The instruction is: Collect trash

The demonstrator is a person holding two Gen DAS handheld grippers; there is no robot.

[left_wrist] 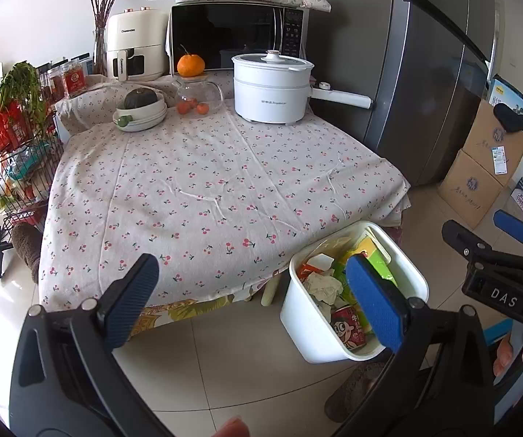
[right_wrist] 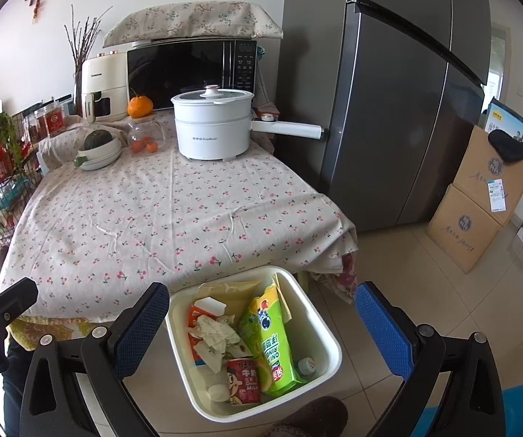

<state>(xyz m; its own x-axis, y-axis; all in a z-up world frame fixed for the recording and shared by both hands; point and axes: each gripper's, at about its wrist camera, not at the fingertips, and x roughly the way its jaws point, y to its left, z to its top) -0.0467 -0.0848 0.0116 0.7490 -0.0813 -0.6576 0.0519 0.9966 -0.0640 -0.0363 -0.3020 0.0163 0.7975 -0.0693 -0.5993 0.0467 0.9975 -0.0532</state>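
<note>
- Your white bin [right_wrist: 328, 331] sits on the tiled floor [right_wrist: 425, 291] just off the near right corner of the table, and it is square with rounded corners and a cream inside.
- Inside it you can see a green snack bag [right_wrist: 274, 342] lying lengthwise, a red milk can [right_wrist: 244, 382] at the near side, crumpled tissue [right_wrist: 214, 331] to the left, an orange-and-white carton [right_wrist: 203, 309] beneath it, and a small white cap [right_wrist: 307, 366] by the right wall.
- Your right gripper [right_wrist: 261, 338] hangs directly above the bin with its blue pads spread wide and nothing between them.
- Your left gripper [left_wrist: 254, 298] is likewise spread wide and empty, over the table's near edge, with its right pad overlapping the bin [left_wrist: 412, 273] in the left wrist view.
- The cherry-print tablecloth [right_wrist: 152, 218] is bare across its near half.
- At the far end stand a white electric pot [right_wrist: 212, 129], a glass jar [right_wrist: 145, 134], a bowl holding a dark squash [right_wrist: 97, 138] and an orange [right_wrist: 139, 105].
- Behind those are a microwave [right_wrist: 188, 69] and an air fryer [right_wrist: 102, 87]; a grey fridge [right_wrist: 399, 109] and stacked cardboard boxes [right_wrist: 480, 211] stand to the right.
</note>
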